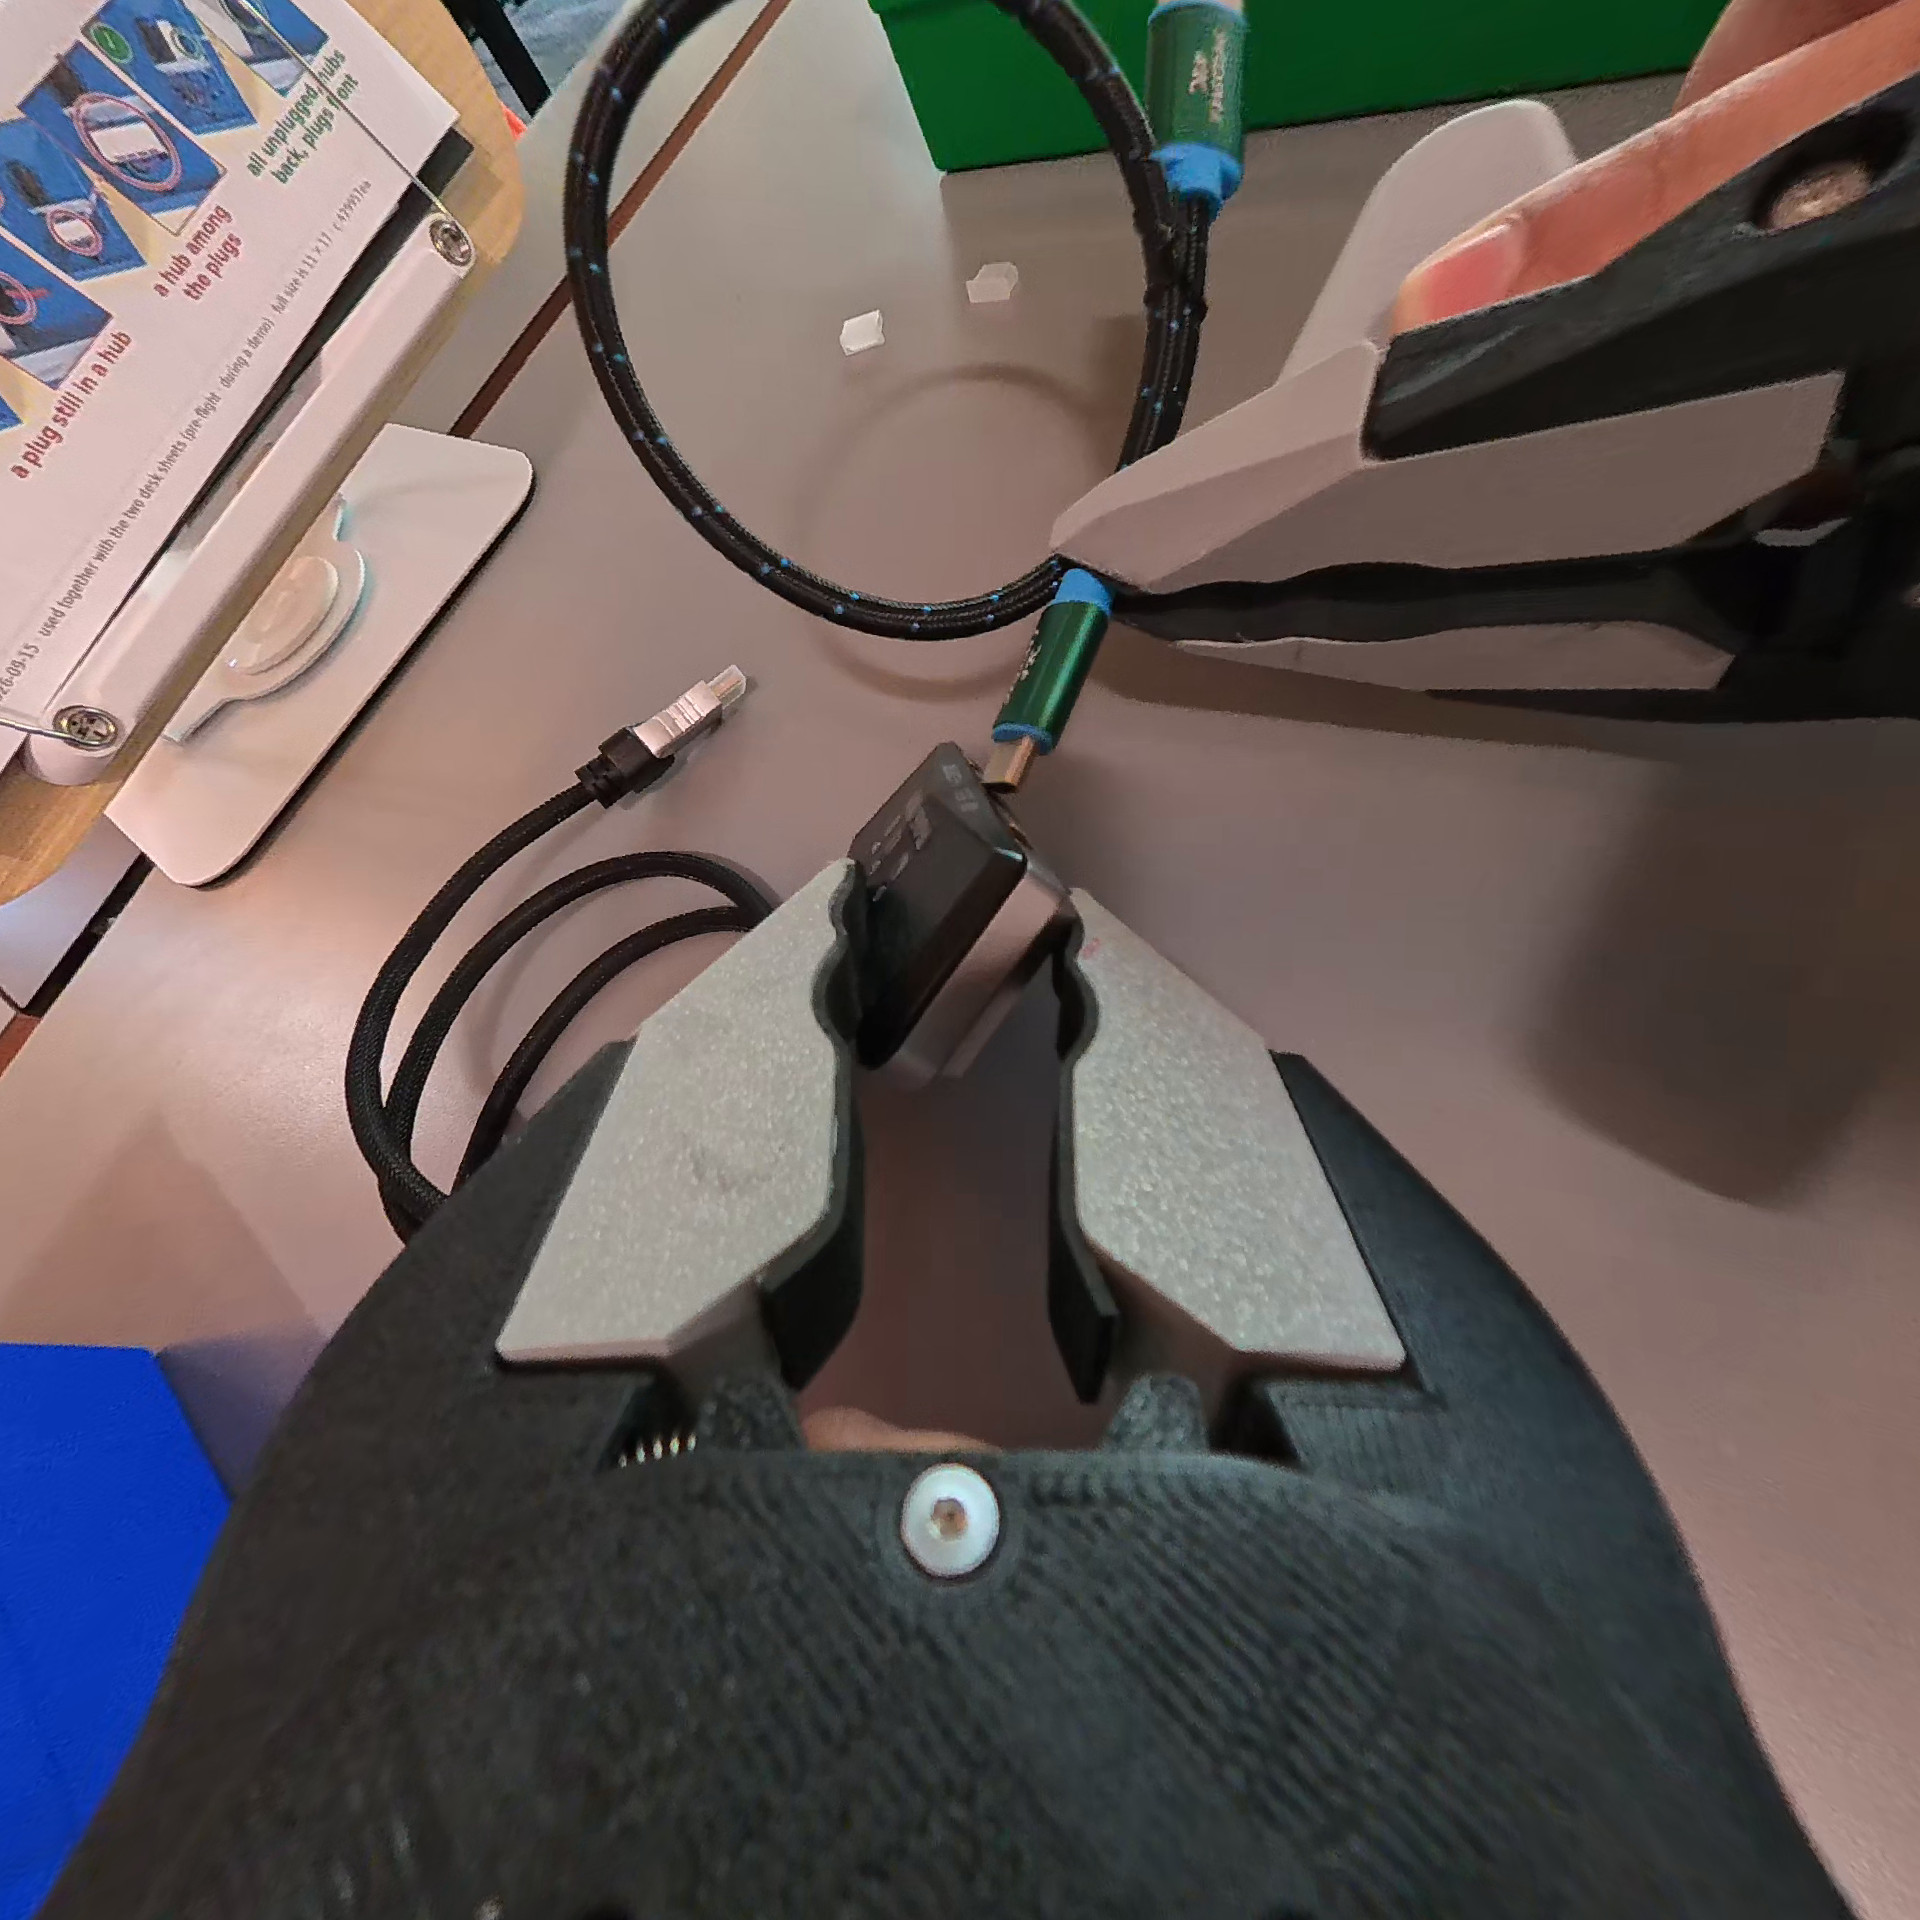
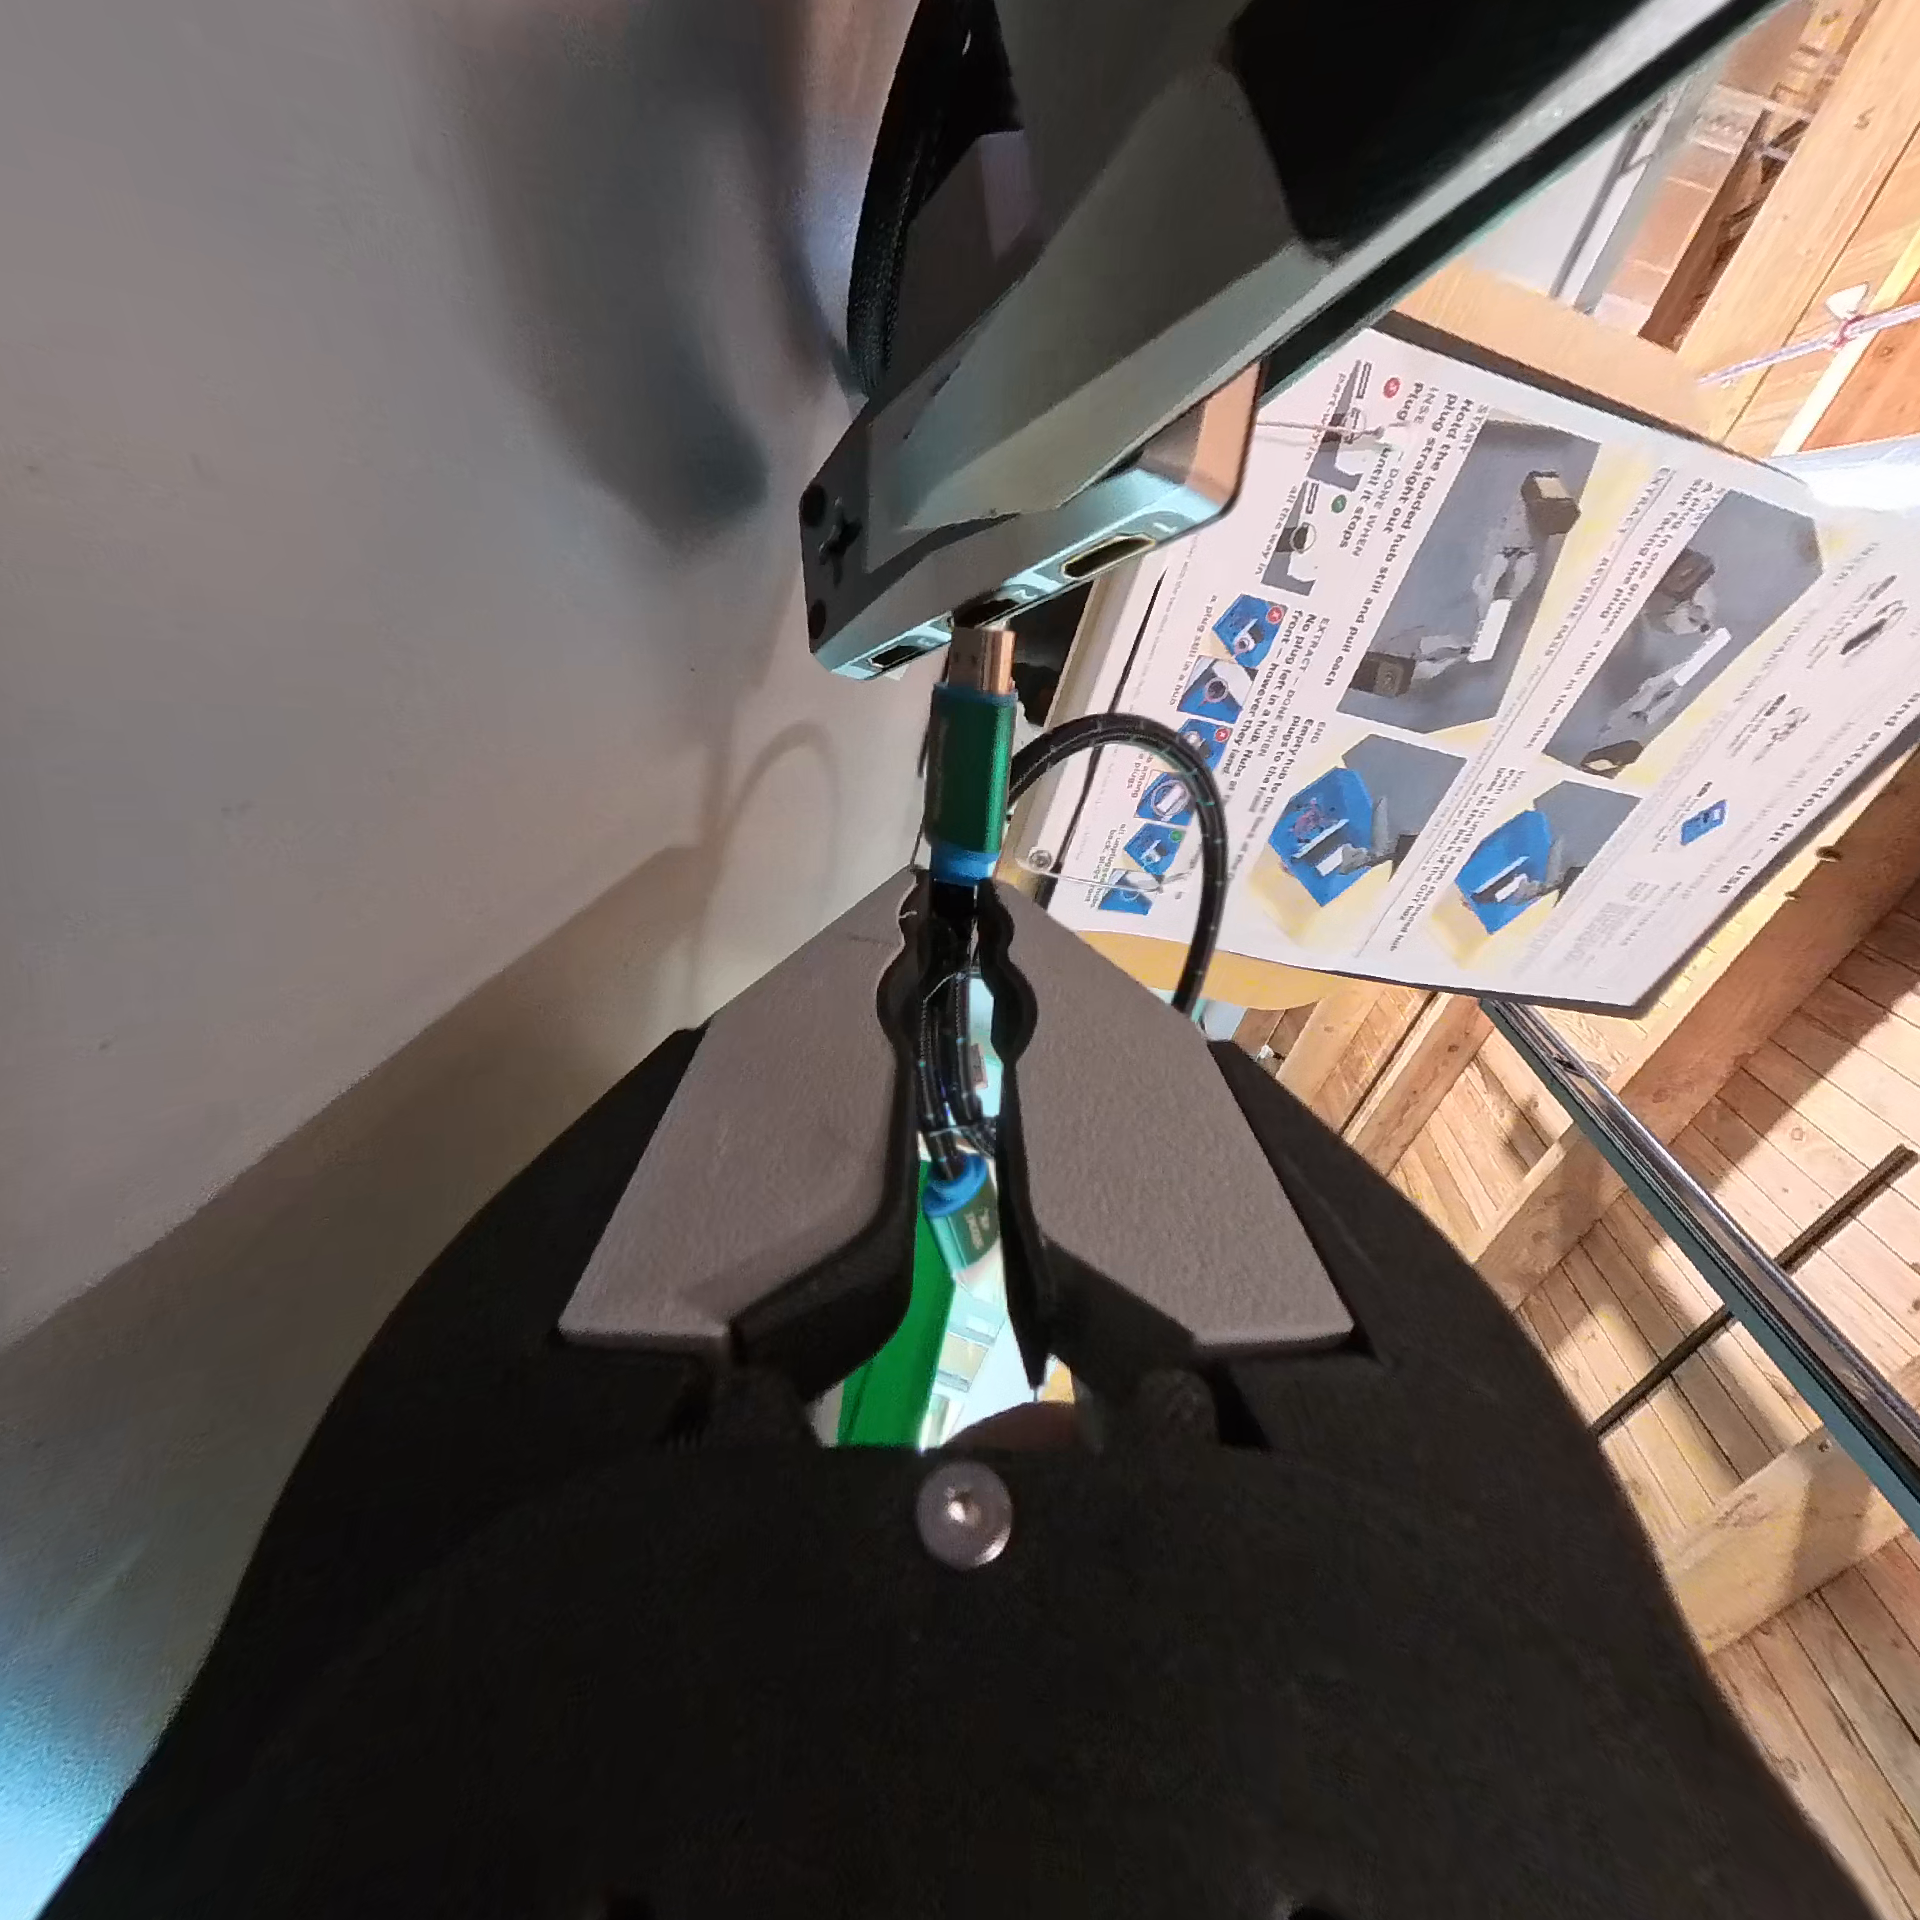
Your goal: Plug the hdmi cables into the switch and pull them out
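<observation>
Clamping the switch in my left gripper, I see its jaws tight on the body. At one o'clock my right gripper pinches the braided cable just behind the green HDMI plug, whose metal tip is at a port. A loose grey connector lies at eleven o'clock on the table.

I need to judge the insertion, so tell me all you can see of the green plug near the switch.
The green plug has a shiny metallic green shell, blue collars at both ends and a bare metal tip. The right gripper pinches the braided cable just behind it. Its tip sits at a port of the switch, not fully inserted.
</observation>
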